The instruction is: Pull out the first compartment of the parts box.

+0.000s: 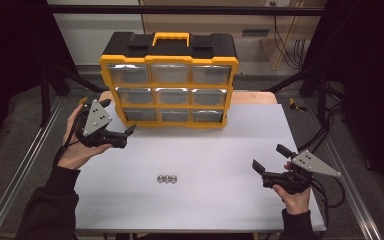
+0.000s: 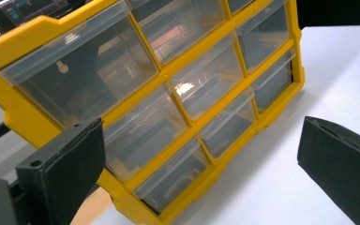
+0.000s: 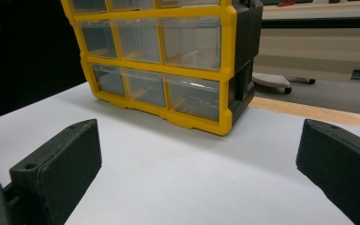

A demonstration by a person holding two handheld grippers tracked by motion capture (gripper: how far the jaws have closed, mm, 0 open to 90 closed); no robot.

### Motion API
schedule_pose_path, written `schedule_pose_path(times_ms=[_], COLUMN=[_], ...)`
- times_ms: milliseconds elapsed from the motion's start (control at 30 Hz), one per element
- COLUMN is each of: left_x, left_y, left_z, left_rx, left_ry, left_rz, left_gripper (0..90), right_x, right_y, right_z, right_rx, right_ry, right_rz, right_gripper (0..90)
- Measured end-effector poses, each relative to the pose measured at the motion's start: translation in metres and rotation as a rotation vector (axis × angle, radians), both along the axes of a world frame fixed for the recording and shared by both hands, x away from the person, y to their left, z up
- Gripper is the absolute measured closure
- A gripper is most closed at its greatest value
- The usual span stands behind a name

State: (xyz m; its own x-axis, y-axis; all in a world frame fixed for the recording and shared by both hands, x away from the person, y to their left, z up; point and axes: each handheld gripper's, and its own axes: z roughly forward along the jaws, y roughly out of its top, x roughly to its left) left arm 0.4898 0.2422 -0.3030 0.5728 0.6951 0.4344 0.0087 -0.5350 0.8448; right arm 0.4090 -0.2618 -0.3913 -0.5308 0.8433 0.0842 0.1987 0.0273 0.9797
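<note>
The organizer (image 1: 169, 80), a yellow-framed box with a black top and a yellow carry handle, stands upright at the far middle of the white table (image 1: 220, 200), its front facing the near side. It has nine clear drawers in three rows of three, all pushed in flush with the frame. Through the clear fronts the left gripper view shows the drawers (image 2: 194, 79) with nothing certain inside; only reflections and inner dividers are plain, so I cannot tell whether any small piece lies in them. In the right gripper view the bottom row (image 3: 159, 91) looks likewise bare.

Three small metal nuts (image 1: 167, 178) lie in a short touching row on the table's near middle, well apart from the organizer.

The left gripper (image 1: 116, 117) hovers just beside the organizer's lower left corner, jaws spread wide and holding nothing. The right gripper (image 1: 270, 157) sits near the right edge, well apart from the nuts, jaws also wide and empty.
</note>
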Motion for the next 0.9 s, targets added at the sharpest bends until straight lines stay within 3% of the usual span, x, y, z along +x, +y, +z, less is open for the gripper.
schedule_pose_path(times_ms=[533,600,733,800,900], left_x=[0.021,0.026,0.031,0.035,0.037], left_y=[-0.010,-0.014,-0.017,-0.019,-0.020], left_z=[0.009,0.011,0.012,0.012,0.012], left_rx=[0.177,0.227,0.264,0.305,0.325], left_ry=[-0.069,-0.091,-0.099,-0.113,-0.123], left_rz=[0.044,0.056,0.065,0.076,0.077], left_gripper=[2.9,3.1,3.2,3.2,3.2], right_x=[0.000,0.000,0.000,0.000,-0.001], right_y=[0.000,0.000,0.000,-0.001,-0.001], right_z=[0.000,0.000,0.001,0.001,0.001], right_rx=[0.001,0.004,0.008,0.005,0.010], right_ry=[0.006,0.000,0.003,0.001,0.000], right_rz=[-0.005,-0.002,-0.002,-0.003,0.001], right_gripper=[0.8,0.8,0.8,0.8,0.8])
